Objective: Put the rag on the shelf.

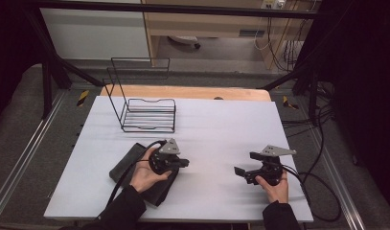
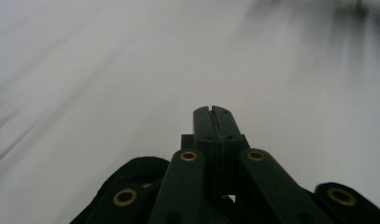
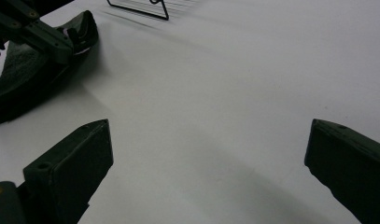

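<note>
Black pouch [image 1: 135, 168] lies flat on tabletop [image 1: 212, 124], long axis diagonal. Wire rack [image 1: 147, 114] stands empty. Left hand-held gripper [image 1: 185, 163] closed, holding nothing; right hand-held gripper [image 1: 238, 171] wide.

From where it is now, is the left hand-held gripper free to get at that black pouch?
Probably yes. The left hand-held gripper hangs right over the black pouch, nothing between them. Its jaws are shut, though, so they would need opening first. The wire rack stands well clear.
</note>
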The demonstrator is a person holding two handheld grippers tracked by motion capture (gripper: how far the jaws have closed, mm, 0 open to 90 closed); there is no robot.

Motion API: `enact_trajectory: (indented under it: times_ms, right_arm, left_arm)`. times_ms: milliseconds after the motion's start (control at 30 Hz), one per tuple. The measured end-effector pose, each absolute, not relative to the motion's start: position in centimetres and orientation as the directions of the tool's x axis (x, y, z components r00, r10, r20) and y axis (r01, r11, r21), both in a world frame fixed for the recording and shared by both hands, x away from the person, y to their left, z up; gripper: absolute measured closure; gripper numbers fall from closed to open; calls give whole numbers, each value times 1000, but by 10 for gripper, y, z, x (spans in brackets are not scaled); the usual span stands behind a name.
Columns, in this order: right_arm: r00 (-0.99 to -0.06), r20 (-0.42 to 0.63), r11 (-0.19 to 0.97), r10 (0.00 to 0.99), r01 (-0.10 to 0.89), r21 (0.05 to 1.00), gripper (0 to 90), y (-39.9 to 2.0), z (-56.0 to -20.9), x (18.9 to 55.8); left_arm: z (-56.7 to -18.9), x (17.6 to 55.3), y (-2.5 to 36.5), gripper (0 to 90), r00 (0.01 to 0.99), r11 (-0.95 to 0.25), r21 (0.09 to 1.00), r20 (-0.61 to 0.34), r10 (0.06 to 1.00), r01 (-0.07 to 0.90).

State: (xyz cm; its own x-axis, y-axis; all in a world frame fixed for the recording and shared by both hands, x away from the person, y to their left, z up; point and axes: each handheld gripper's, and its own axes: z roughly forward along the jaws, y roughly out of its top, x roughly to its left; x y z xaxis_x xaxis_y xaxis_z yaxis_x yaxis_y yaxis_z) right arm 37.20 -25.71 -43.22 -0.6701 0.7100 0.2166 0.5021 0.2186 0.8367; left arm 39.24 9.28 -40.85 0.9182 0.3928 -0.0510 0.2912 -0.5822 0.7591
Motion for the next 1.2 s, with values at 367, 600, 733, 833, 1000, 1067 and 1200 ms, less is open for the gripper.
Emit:
enact_trajectory:
  times_ms: [367,600,733,833,1000,1067,1200]
  right_arm:
    - [-670,215,217,711,499,839,23,-257,-432,372]
    - [-668,222,207,710,500,841,26,-255,-432,372]
    - [-671,228,207,706,503,839,27,-251,-430,372]
    - [-677,235,210,697,507,836,33,-245,-429,372]
    - [-700,265,222,663,522,823,61,-228,-426,374]
    - [-713,248,251,655,515,819,73,-218,-425,375]
    - [-742,226,311,631,509,803,100,-190,-424,378]
  left_arm:
    - [-418,385,66,809,915,-600,732,-81,394,323]
    - [-399,383,97,546,883,-558,747,-82,463,362]
    - [-389,384,125,379,848,-564,728,-46,528,390]
    - [-387,382,152,280,810,-542,728,-31,586,420]
    - [-395,378,196,205,739,-494,717,-45,672,492]
    - [-399,377,211,199,708,-480,708,-40,705,518]
    - [-405,374,238,246,637,-430,701,-45,769,569]
